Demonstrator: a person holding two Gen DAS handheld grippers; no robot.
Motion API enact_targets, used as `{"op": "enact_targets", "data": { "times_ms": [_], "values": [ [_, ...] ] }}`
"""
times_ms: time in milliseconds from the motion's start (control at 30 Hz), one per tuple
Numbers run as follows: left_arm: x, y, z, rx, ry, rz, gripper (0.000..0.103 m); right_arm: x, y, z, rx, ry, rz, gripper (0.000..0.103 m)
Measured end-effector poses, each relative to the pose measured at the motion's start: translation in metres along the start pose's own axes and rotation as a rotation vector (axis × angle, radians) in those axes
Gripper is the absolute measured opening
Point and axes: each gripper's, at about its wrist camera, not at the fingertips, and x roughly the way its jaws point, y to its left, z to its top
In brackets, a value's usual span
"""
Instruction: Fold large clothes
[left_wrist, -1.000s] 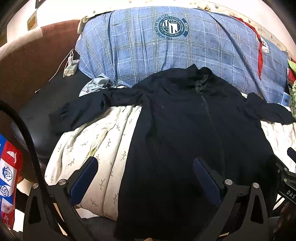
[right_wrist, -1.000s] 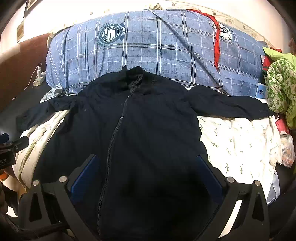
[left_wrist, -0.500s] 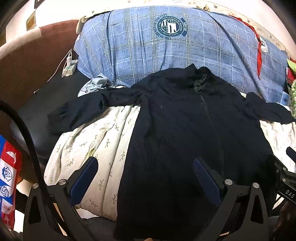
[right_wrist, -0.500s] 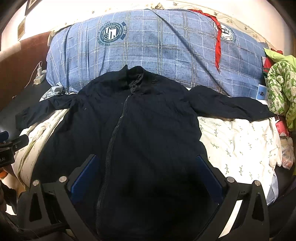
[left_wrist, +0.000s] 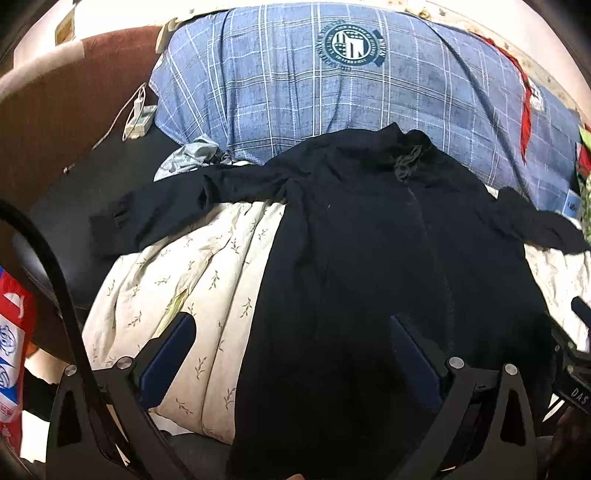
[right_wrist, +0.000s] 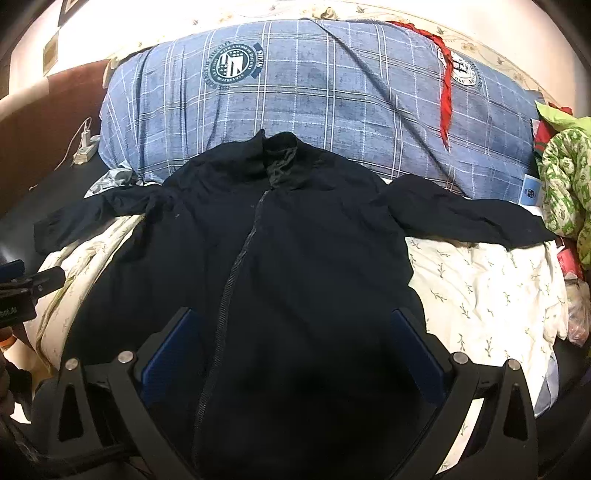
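**One dark jacket spread flat on the bed, both grippers open above its hem**

The jacket (right_wrist: 295, 258) is a single navy, near-black garment lying front up on a white sheet (right_wrist: 487, 295) printed with small leaf sprigs; its zipper (right_wrist: 236, 273) runs closed from the collar (right_wrist: 280, 155) down toward the hem; the collar lies against a blue plaid duvet (right_wrist: 332, 92) heaped behind it; the cloth is lightly creased, not folded anywhere. Two sleeves are stretched out sideways, one to each side: one sleeve (left_wrist: 177, 210) reaches off the sheet onto a dark surface, the other (right_wrist: 469, 218) ends near a green patterned cloth (right_wrist: 565, 184).

The left gripper (left_wrist: 291, 354) hangs over the jacket's left edge, jaws spread wide and holding nothing; one blue pad (left_wrist: 170, 354) sits over the sheet, the other over dark cloth. The right gripper (right_wrist: 295, 354) hangs over the lower middle of the jacket, jaws likewise wide apart and empty, both pads over the cloth.

Counted: one jacket, two sleeves, two grippers, three round crests visible on the duvet, one red strip (right_wrist: 445, 92) draped across it, one white power strip (left_wrist: 138, 123) beside it.
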Motion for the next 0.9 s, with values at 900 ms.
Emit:
{"op": "enact_targets", "data": {
  "times_ms": [900],
  "values": [
    [0.168,0.310,0.015,-0.895,0.046,-0.581,0.102,0.026,0.048,0.011,-0.191,-0.066,0.158,0.103]
  ]
}}
